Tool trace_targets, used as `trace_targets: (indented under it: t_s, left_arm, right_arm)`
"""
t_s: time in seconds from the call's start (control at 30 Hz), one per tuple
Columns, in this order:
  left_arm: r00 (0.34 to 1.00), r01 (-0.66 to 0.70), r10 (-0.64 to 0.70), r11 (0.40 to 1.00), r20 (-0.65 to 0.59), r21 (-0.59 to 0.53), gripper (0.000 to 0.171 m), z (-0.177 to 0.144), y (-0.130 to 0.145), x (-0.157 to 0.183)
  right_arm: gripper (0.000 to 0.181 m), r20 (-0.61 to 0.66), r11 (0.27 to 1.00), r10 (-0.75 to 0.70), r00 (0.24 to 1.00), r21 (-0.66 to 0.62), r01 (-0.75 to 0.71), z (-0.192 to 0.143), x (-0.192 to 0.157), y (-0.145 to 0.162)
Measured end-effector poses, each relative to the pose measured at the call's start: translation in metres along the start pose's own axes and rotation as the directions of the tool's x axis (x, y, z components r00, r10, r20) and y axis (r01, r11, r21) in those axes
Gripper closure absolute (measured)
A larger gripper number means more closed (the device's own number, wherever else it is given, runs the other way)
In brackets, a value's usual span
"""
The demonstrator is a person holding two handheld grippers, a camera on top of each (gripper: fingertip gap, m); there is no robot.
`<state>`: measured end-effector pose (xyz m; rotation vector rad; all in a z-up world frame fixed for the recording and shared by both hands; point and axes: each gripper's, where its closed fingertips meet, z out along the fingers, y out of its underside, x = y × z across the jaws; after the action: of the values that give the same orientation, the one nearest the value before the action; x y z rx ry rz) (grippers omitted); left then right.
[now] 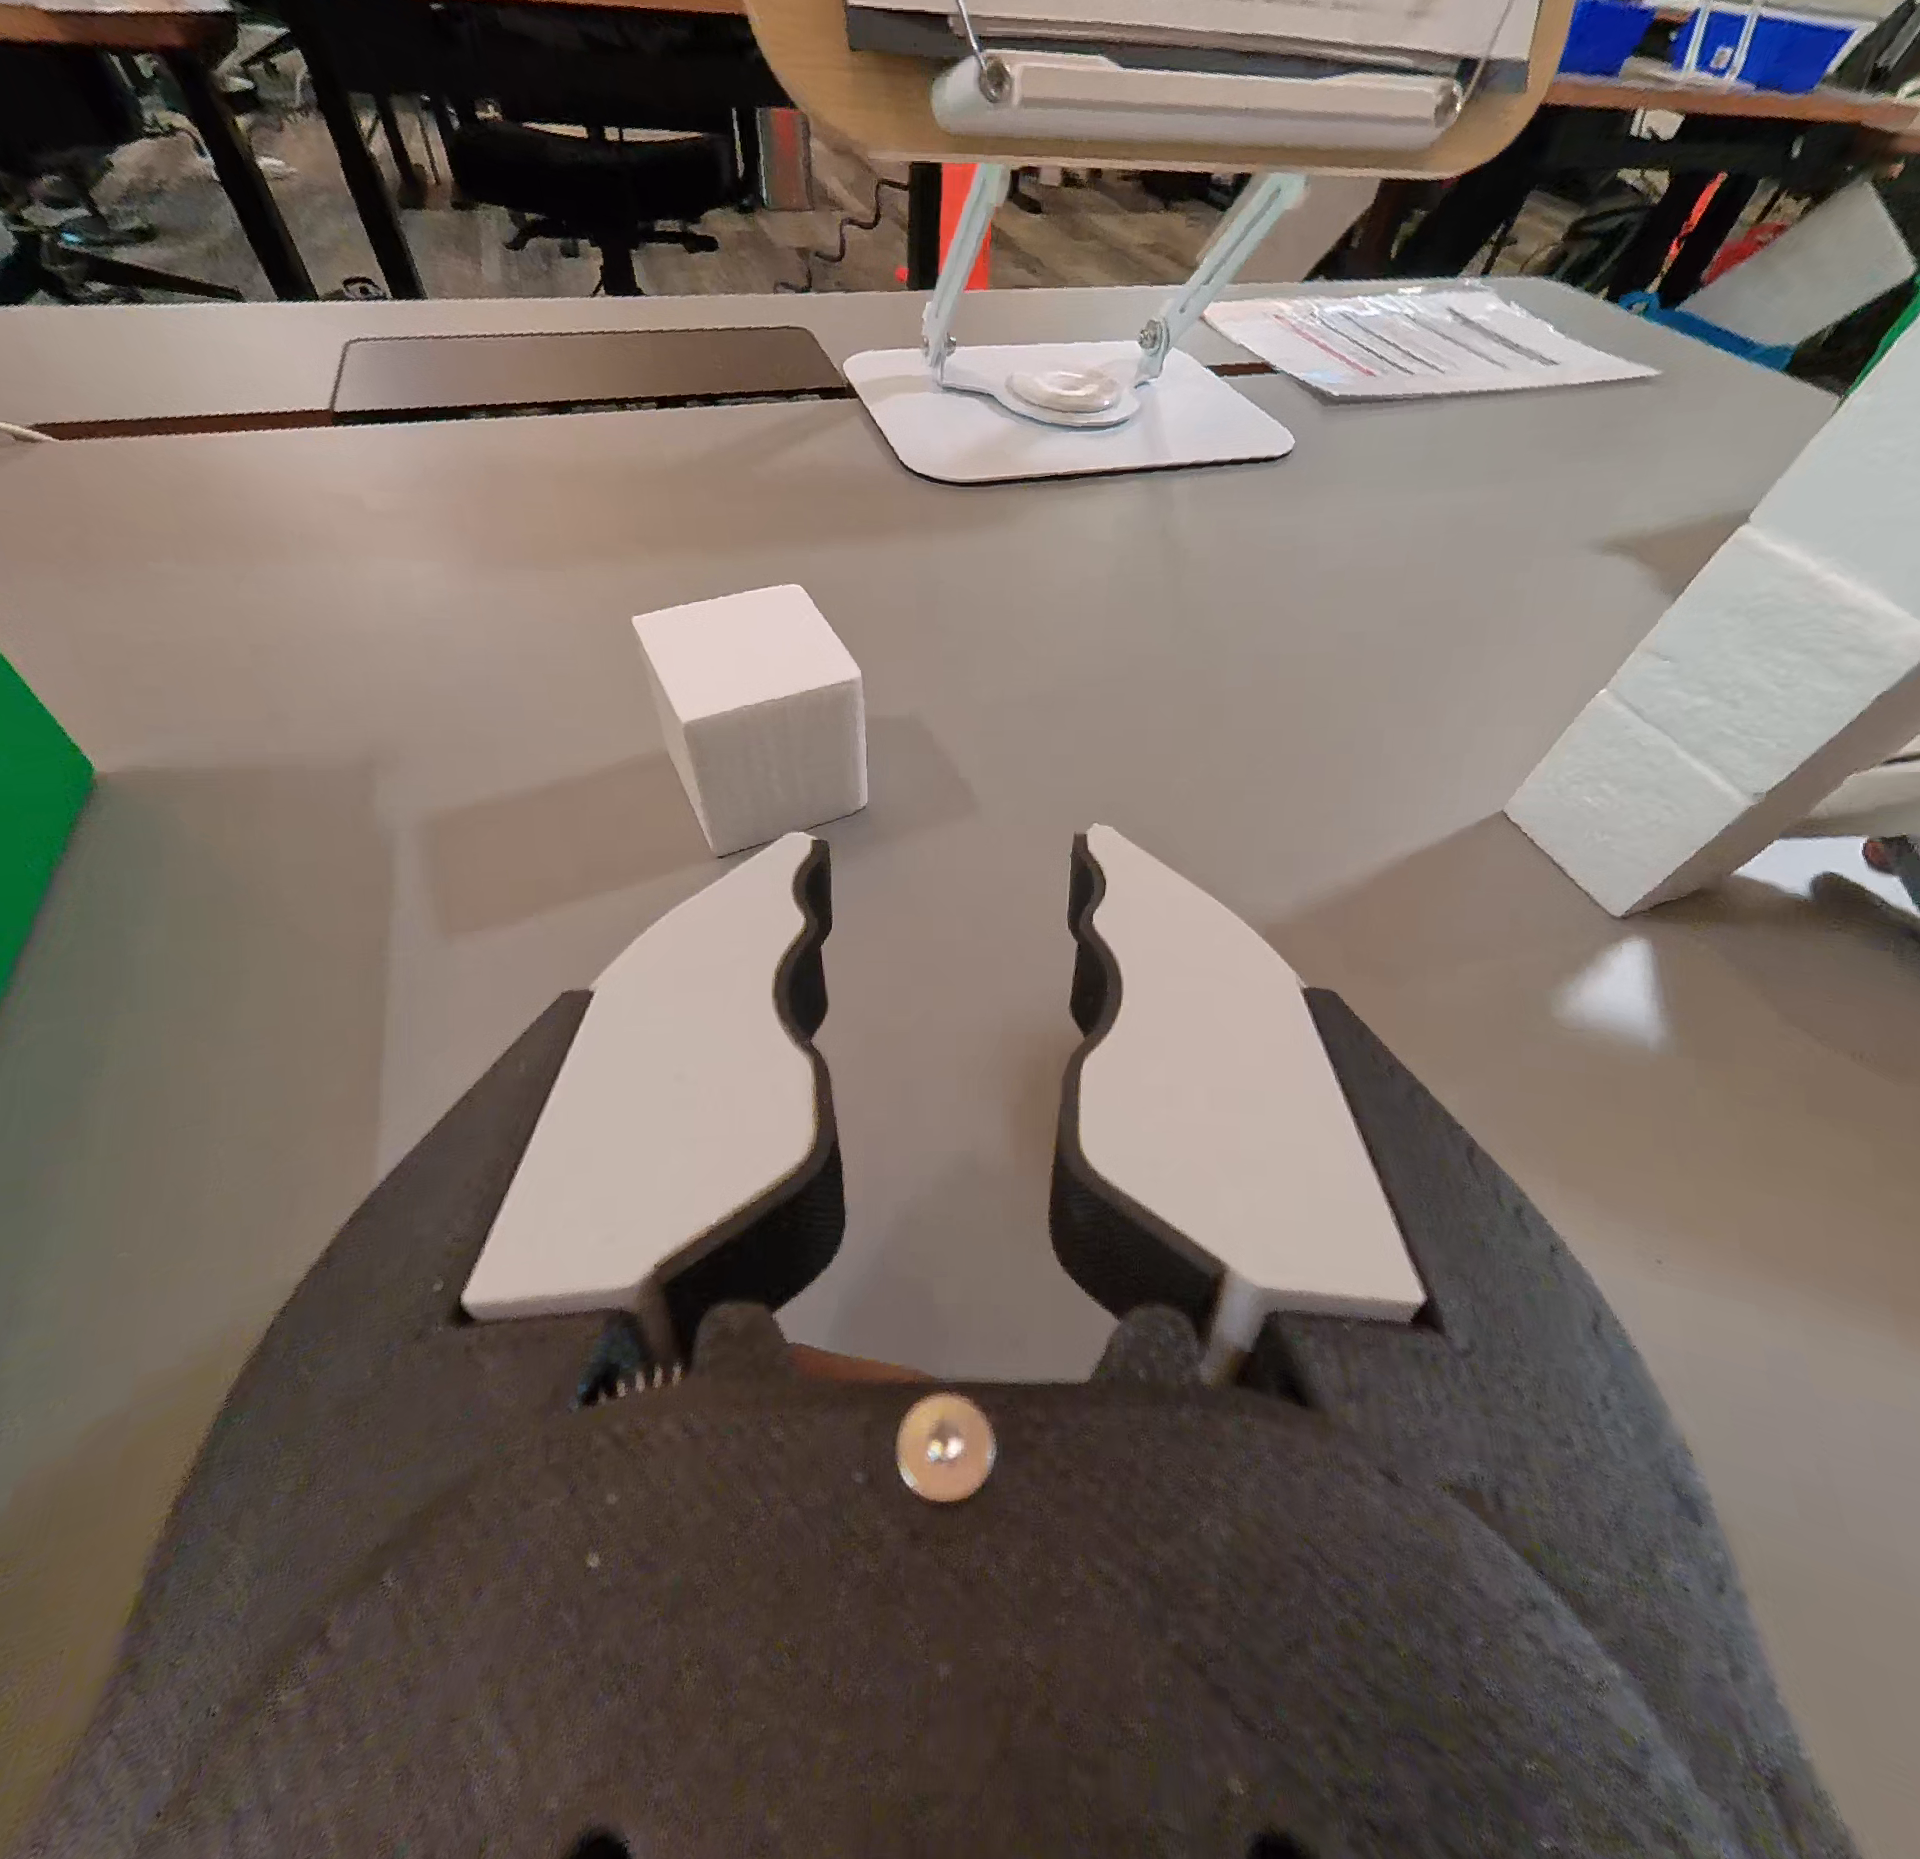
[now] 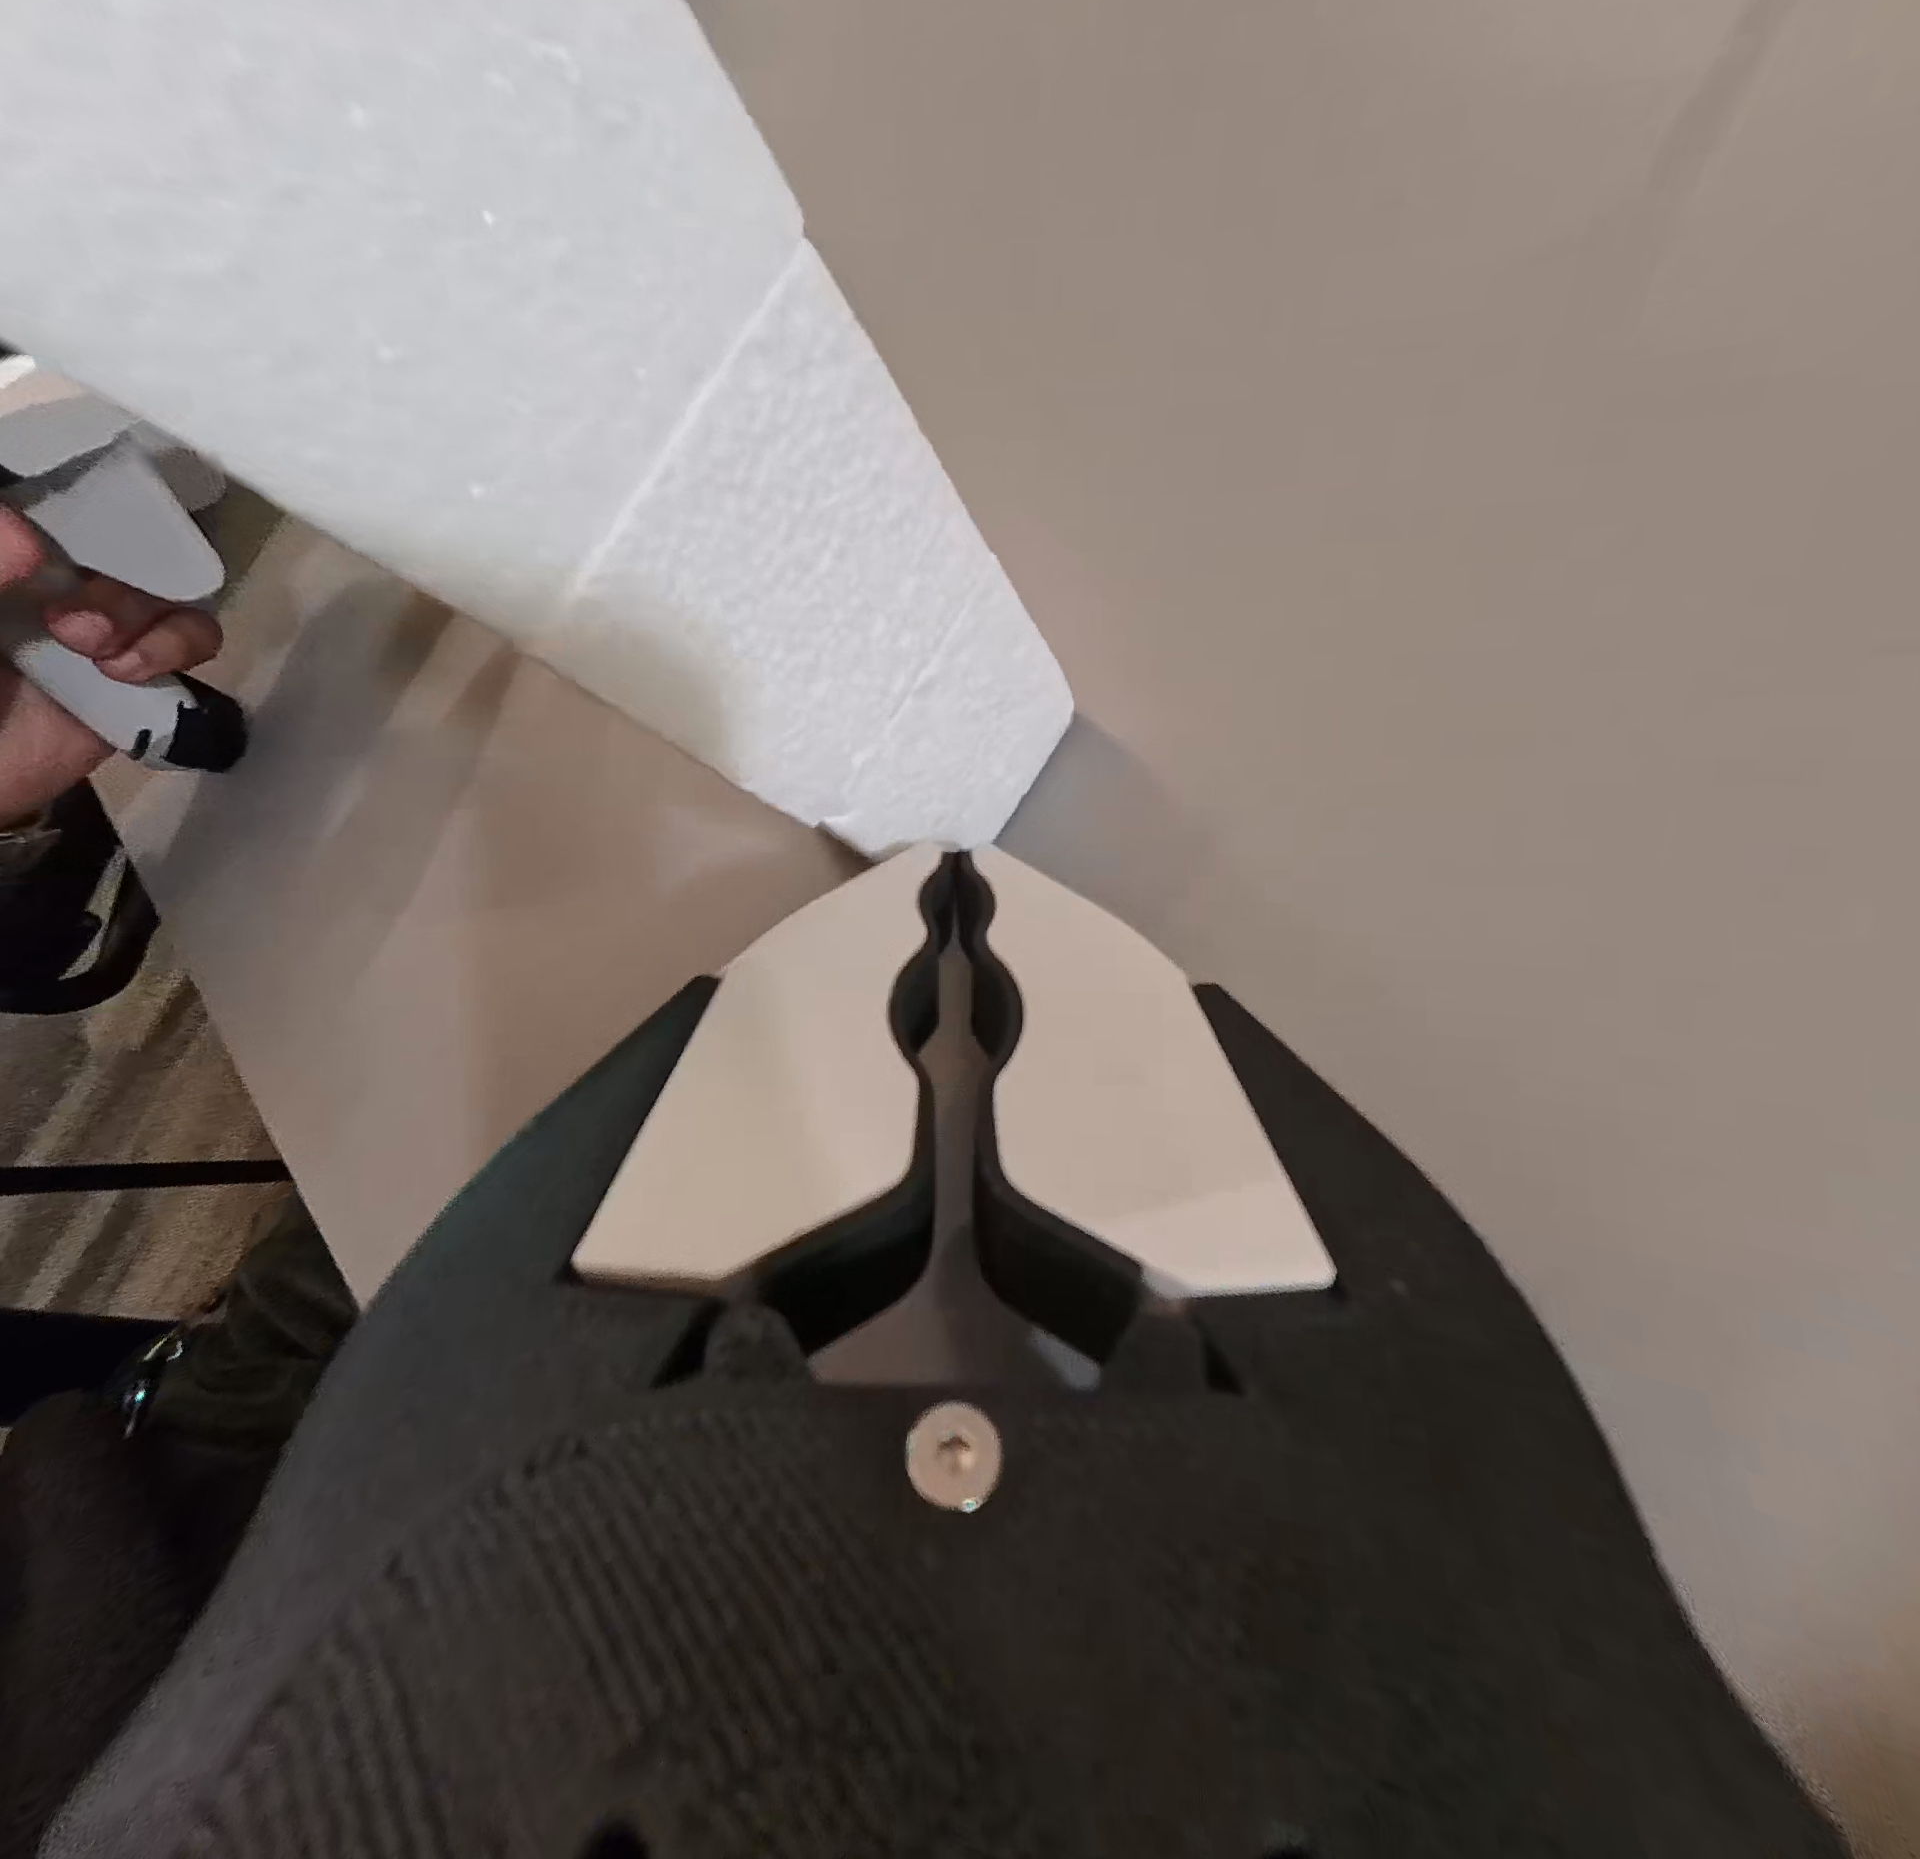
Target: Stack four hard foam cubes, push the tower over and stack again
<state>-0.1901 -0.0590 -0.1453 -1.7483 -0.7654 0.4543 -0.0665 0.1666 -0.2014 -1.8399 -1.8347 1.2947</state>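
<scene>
In the left wrist view one white foam cube (image 1: 753,713) sits alone on the grey table (image 1: 1143,614), just beyond my left fingertips and a little to their left. My left gripper (image 1: 951,853) is open and empty. At the right a tower of white foam cubes (image 1: 1745,697) leans over, with its underside showing. In the right wrist view the same tower (image 2: 790,604) fills the upper left. My right gripper (image 2: 957,855) is shut and empty, with its tips against the corner of the nearest cube.
A white stand base (image 1: 1070,412) with a wooden board above it stands at the back of the table. A plastic sleeve of papers (image 1: 1423,339) lies at the back right. A green panel (image 1: 31,801) is at the left edge. A hand (image 2: 73,656) grips a handle at the table's edge. Across from one pair of fingers to the other is roughly 25 centimetres. The white foam cube (image 1: 753,713) is closer to my left gripper, around 8 centimetres from its tips; the right tips are 30 centimetres off.
</scene>
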Motion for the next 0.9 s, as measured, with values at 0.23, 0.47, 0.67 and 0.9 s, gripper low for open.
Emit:
trace_targets:
  t_s: [0.23,0.47,0.67,0.9]
  left_arm:
    - [0.997,0.079,-0.079,0.997,0.001,0.01,0.127,-0.001,-0.001,-0.008]
    - [0.999,0.049,-0.049,0.999,0.008,0.016,0.127,-0.001,-0.002,-0.006]
    - [0.998,0.041,-0.044,0.998,0.046,0.051,0.127,-0.005,-0.006,-0.011]
    - [0.971,0.164,-0.191,0.969,0.141,0.187,0.128,-0.028,-0.022,-0.044]
  right_arm:
    - [0.181,-0.007,1.0,-0.019,1.0,-0.008,0.019,0.0,-0.004,0.003]
    - [0.181,-0.036,0.998,-0.035,0.999,0.047,0.037,-0.015,0.006,-0.009]
    - [0.167,-0.02,0.969,-0.037,0.999,0.245,0.041,-0.051,0.013,-0.044]
    - [0.118,-0.062,0.752,-0.306,0.95,0.595,0.281,-0.157,-0.057,-0.139]
